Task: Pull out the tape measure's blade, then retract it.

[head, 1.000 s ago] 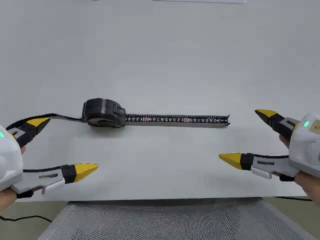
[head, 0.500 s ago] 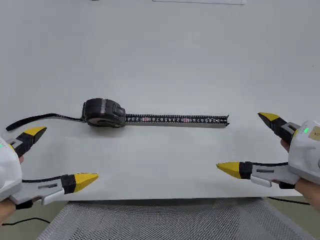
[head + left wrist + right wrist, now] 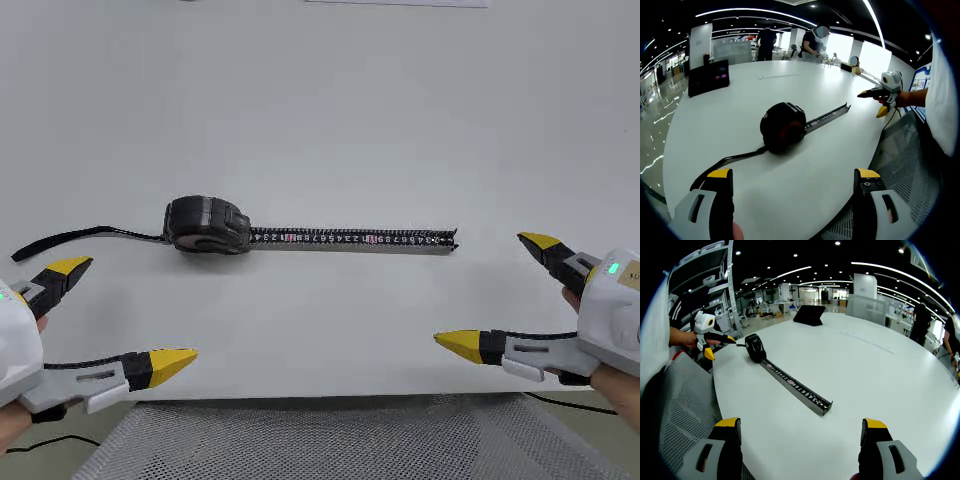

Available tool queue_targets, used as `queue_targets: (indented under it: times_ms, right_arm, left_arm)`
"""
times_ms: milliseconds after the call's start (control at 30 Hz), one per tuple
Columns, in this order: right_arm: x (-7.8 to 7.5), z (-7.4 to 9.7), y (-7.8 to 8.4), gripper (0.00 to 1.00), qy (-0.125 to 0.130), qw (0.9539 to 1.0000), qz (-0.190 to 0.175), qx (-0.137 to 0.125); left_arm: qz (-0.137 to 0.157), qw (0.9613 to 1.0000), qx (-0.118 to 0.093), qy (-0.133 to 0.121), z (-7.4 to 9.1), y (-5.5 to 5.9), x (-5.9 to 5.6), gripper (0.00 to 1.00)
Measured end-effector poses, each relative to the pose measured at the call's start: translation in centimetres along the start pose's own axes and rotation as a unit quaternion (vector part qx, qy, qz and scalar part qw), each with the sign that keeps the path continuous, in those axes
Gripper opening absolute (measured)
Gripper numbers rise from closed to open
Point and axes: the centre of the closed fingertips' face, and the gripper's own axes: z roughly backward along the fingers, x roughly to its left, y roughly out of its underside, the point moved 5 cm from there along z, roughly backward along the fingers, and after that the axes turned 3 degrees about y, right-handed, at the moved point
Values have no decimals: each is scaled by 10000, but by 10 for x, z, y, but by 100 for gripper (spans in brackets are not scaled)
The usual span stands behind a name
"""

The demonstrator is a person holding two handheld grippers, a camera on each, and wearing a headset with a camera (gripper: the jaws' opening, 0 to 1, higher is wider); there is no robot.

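The blade (image 3: 350, 238) lay pulled out of the case (image 3: 207, 225); retracting it was apparently left. The left gripper (image 3: 128, 312) and right gripper (image 3: 492, 291) gaped apart, empty, clear of both.

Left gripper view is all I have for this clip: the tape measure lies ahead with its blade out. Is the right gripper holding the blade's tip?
Observer: No. In the right gripper view the blade's tip lies free on the table, ahead of the open right gripper.
Operator: Does the left gripper touch the strap?
Observer: In the head view the strap lies just beyond the left gripper, apart from its jaws, which stand open.
Operator: Any markings on the blade?
Observer: In the head view the blade is dark, with light numerals and a few red marks.
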Motion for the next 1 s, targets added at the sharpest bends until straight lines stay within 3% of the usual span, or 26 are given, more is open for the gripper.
queue_targets:
  times_ms: [1000]
  right_arm:
    - [-1, 2, 0, 99, 34, 10000, 45, -26]
  left_arm:
    - [49, 9999, -86, -41, 0, -4, 3, 99]
